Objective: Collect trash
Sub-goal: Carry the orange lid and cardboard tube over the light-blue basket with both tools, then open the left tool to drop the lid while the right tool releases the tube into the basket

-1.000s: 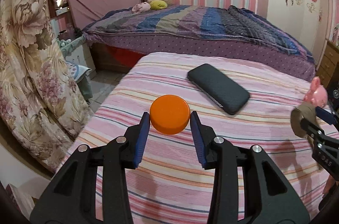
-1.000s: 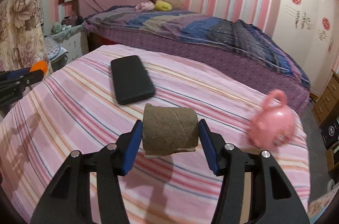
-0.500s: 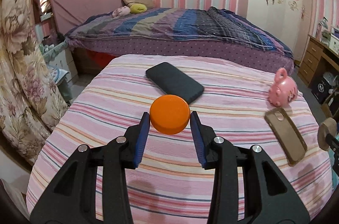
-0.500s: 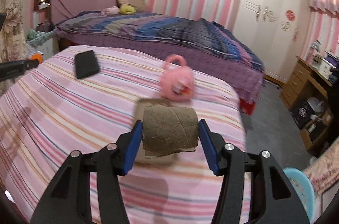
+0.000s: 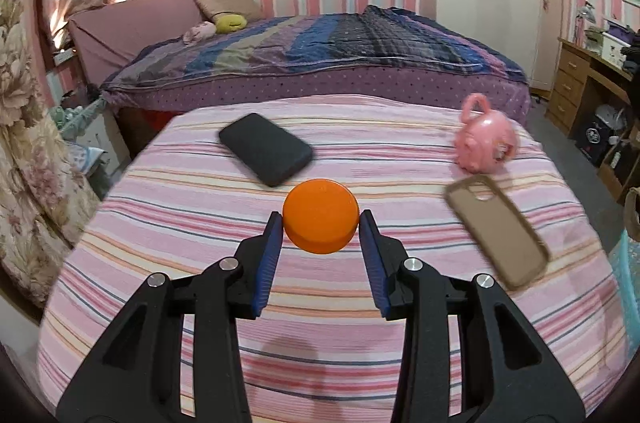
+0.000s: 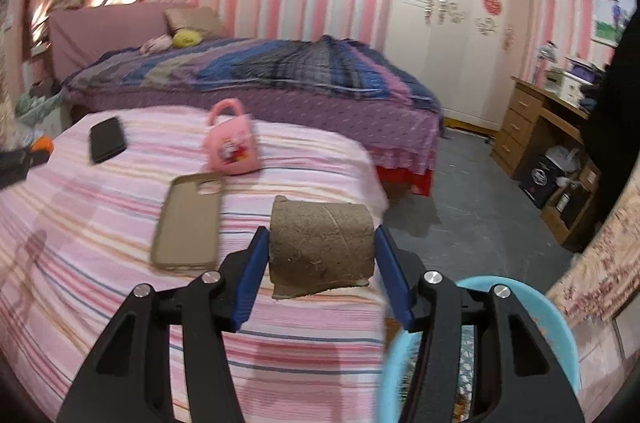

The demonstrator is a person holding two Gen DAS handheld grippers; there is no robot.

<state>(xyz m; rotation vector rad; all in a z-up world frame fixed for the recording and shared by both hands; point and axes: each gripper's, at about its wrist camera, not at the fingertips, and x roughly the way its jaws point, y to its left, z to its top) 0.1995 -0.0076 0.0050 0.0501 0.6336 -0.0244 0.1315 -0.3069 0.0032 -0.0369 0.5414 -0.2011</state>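
Trash is in both grips: the right hand-held gripper (image 6: 320, 255) clamps a cardboard tube (image 6: 322, 243), the left hand-held gripper (image 5: 320, 227) an orange cap (image 5: 320, 221). Carry each over the blue basket (image 6: 560, 335) (beside the bed) before letting go, keeping clear of its rim.

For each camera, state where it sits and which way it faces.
Left wrist: on the left gripper, looking along its fingers across the striped bed; they clamp an orange cap.
Right wrist: on the right gripper, facing the bed's edge and blue bin; holds a cardboard tube.
Shared: black phone, pink toy, phone case.

no legible text, labels or brands
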